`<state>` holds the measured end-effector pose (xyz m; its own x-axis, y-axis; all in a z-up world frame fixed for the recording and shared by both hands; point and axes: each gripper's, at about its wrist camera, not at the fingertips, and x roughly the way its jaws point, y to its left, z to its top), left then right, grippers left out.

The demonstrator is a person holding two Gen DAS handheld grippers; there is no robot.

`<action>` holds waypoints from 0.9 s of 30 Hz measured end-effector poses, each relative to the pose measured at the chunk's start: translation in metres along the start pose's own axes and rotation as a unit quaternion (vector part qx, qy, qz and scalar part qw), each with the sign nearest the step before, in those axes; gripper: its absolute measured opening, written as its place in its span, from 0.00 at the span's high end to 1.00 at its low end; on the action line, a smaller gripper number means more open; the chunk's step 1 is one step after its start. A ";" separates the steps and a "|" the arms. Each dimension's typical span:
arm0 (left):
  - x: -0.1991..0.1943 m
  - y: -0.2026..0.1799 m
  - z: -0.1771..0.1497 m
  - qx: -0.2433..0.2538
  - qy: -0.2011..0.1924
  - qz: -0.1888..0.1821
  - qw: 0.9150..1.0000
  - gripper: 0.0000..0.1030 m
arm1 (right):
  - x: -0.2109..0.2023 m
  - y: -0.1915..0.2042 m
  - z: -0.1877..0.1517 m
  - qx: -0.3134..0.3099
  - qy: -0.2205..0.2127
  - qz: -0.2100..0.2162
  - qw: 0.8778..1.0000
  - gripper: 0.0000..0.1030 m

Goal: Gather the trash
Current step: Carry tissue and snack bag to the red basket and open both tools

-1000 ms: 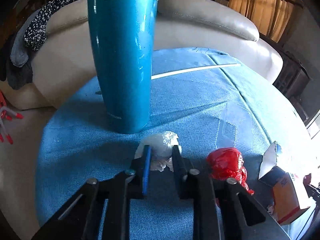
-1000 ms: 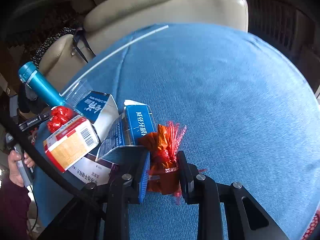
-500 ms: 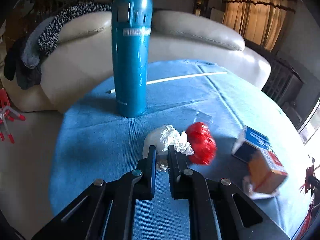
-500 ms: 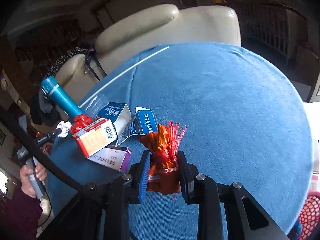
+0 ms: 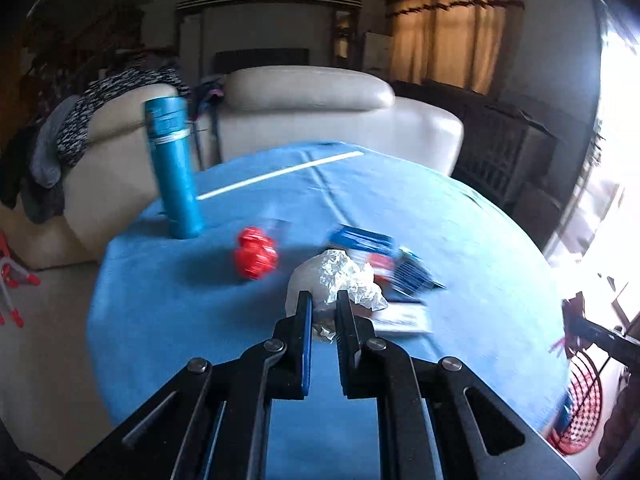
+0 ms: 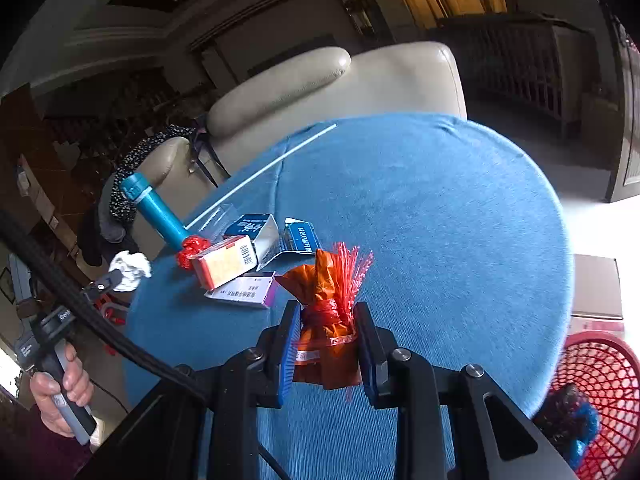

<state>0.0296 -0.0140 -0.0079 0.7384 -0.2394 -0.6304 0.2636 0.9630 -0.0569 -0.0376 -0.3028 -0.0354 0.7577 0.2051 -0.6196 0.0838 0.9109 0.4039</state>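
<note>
Two pieces of trash are now off the bench (image 6: 440,208), each held in a tool. The left tool (image 5: 322,312) is pinched narrow on a crumpled white tissue (image 5: 340,276); a second ago that tissue lay on the blue cloth beside the blue bottle (image 5: 172,168), with the jaws still standing wider around it. The bottle now sits far to the left and the view takes in most of the bench, so the tissue has been lifted and carried back. The right tool (image 6: 325,344) is clamped on an orange wrapper with a red frill (image 6: 328,304), as it was a second ago, but raised higher. A red basket (image 6: 596,384) shows at the near right, off the bench edge. Judgement: both pickups are done and the drop into the basket comes next. Left behind on the bench are a red crumpled wrapper (image 5: 256,256) and several small cartons (image 6: 240,256).
</note>
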 end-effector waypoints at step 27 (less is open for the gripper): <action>-0.044 -0.186 -0.037 0.161 0.019 -0.065 0.985 0.89 | -0.121 -0.071 -0.050 0.057 -0.063 -0.041 0.996 0.72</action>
<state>-0.0746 -0.1784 0.0015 0.6633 -0.3465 -0.6633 0.5413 0.8342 0.1056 -0.1669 -0.3741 -0.0226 0.8200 0.0783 -0.5669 0.2158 0.8751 0.4330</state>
